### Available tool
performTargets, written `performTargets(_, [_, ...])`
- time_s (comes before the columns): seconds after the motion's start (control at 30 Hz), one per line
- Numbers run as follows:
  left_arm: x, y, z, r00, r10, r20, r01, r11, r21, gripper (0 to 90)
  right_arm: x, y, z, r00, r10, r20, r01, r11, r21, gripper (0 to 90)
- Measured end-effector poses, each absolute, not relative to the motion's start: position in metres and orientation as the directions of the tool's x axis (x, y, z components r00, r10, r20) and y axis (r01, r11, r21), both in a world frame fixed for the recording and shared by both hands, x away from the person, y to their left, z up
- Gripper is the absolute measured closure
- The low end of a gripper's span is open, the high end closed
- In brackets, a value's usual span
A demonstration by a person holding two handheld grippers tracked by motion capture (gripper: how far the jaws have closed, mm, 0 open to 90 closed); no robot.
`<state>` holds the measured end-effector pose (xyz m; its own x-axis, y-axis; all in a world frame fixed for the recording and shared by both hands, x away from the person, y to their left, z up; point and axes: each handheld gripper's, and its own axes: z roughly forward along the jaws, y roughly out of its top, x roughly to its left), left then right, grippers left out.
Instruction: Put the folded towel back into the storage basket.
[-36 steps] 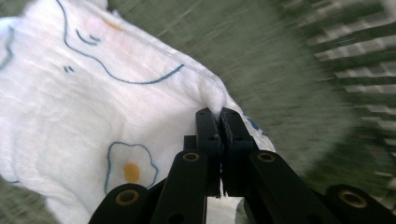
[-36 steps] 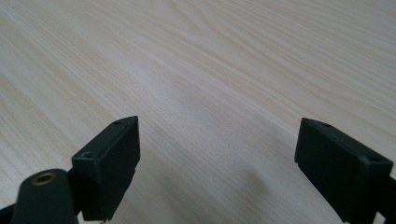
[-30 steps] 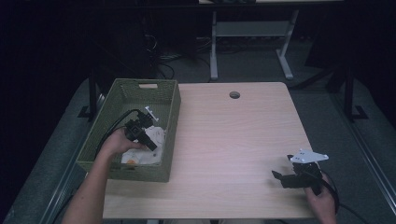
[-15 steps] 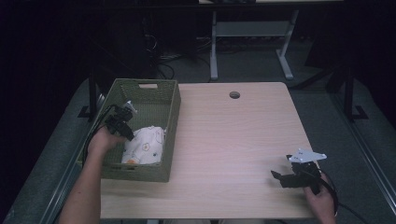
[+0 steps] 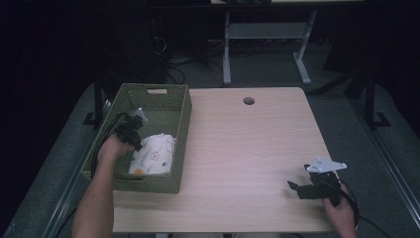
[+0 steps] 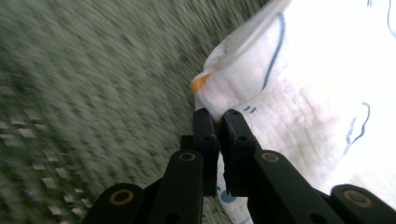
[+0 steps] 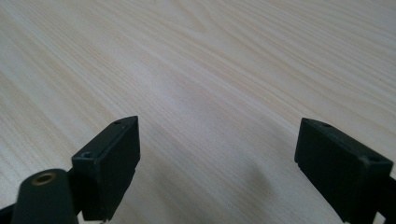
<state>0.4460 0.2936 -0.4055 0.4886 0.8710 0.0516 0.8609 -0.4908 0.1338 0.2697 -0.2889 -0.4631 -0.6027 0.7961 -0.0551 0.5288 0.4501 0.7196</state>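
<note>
The white cloth [image 5: 152, 154] lay bunched in the green basket [image 5: 178, 116] at the left side of the table [image 5: 247, 148], against the near end of the basket floor. The left gripper [image 5: 132, 135] reached down inside the basket beside it, and in the left gripper view its jaws had just been closing and stood pinched on an edge fold of the cloth [image 6: 243, 88], fabric caught between the pads. The bite looked thin, taken close to the hem, so the lift would probably go best straight up and slowly, letting the rest of the cloth unfold and hang free before it crossed the basket wall. Dragging it sideways too early could snag the weave or tip the basket. Should the fold start to slip, a fresh, deeper grip would seem wiser than pulling harder. The right gripper [image 5: 309, 187] rested near the front right corner of the table, well apart from the basket, its jaws spread wide over bare wood with nothing between them [image 7: 215, 154]. It seemed free to take a second corner once the cloth cleared the rim.
</note>
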Motion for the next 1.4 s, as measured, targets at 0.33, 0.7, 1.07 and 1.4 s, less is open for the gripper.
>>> performTargets(0.33, [0.444, 0.289, -0.392, 0.477, 0.867, 0.143, 0.830, -0.498, 0.252, 74.0, 0.271, -0.286, -0.464, -0.611, 0.789, -0.059, 0.526, 0.461, 0.715, 13.9])
performTargets(0.7, [0.443, 0.258, -0.422, 0.616, 0.786, 0.052, 0.782, -0.618, 0.085, 76.3, 0.270, -0.286, -0.465, -0.614, 0.787, -0.060, 0.528, 0.465, 0.711, 13.9])
performTargets(1.07, [0.426, 0.244, -0.406, 0.675, 0.734, -0.079, 0.735, -0.659, 0.160, 67.0, 0.269, -0.285, -0.464, -0.615, 0.786, -0.060, 0.523, 0.464, 0.715, 13.9])
performTargets(1.4, [0.424, 0.228, -0.421, 0.731, 0.681, -0.037, 0.682, -0.728, 0.068, 89.1, 0.269, -0.286, -0.462, -0.617, 0.785, -0.061, 0.517, 0.462, 0.721, 13.9])
